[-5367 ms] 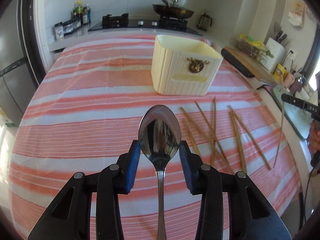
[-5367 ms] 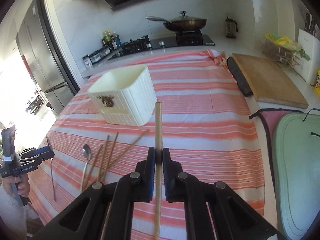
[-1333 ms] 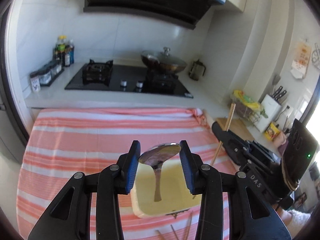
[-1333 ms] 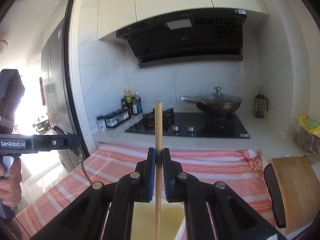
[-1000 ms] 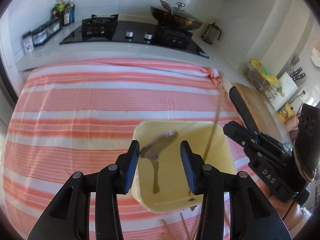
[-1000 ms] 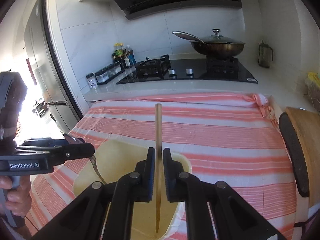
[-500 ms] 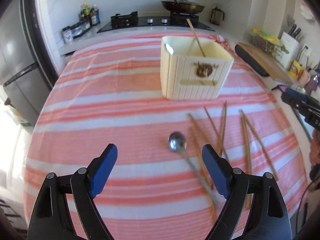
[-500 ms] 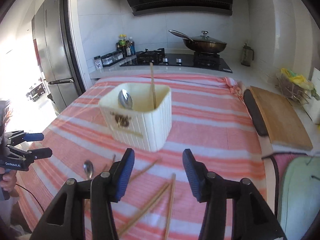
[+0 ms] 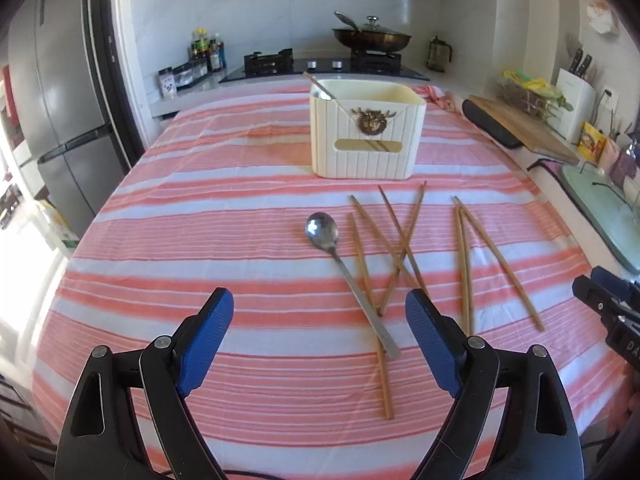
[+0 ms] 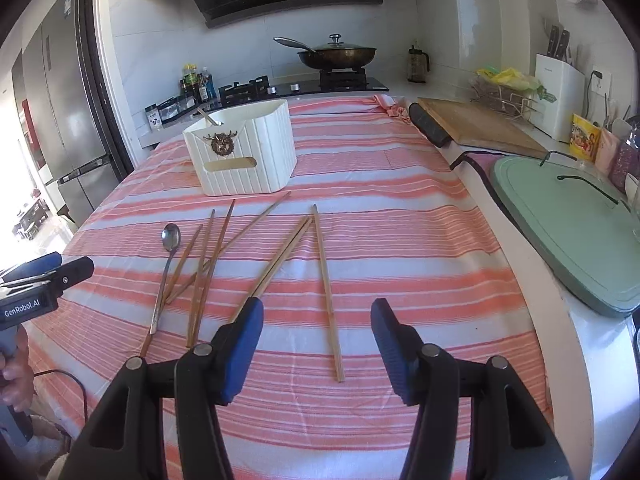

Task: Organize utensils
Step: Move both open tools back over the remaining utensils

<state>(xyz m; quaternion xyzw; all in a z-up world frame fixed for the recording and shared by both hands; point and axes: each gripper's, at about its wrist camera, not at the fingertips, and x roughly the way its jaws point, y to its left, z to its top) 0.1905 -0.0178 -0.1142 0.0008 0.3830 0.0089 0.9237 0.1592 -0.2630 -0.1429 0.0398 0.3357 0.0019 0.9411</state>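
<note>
A cream utensil holder (image 9: 366,132) (image 10: 244,152) stands on the red-striped cloth, with a spoon and a chopstick leaning inside it. A steel spoon (image 9: 344,268) (image 10: 166,264) and several wooden chopsticks (image 9: 400,252) (image 10: 324,288) lie loose on the cloth in front of it. My left gripper (image 9: 320,344) is open and empty, held back from the spoon's handle end. My right gripper (image 10: 316,344) is open and empty, just short of the near chopstick ends.
A wooden board (image 10: 476,124) and a green cutting board (image 10: 568,220) lie on the counter to the right. A stove with a lidded pan (image 10: 336,54) is behind the table. A fridge (image 9: 60,120) stands at the left.
Both grippers let go of the spoon and the chopstick into the holder, opened, and drew back toward the table's near edge.
</note>
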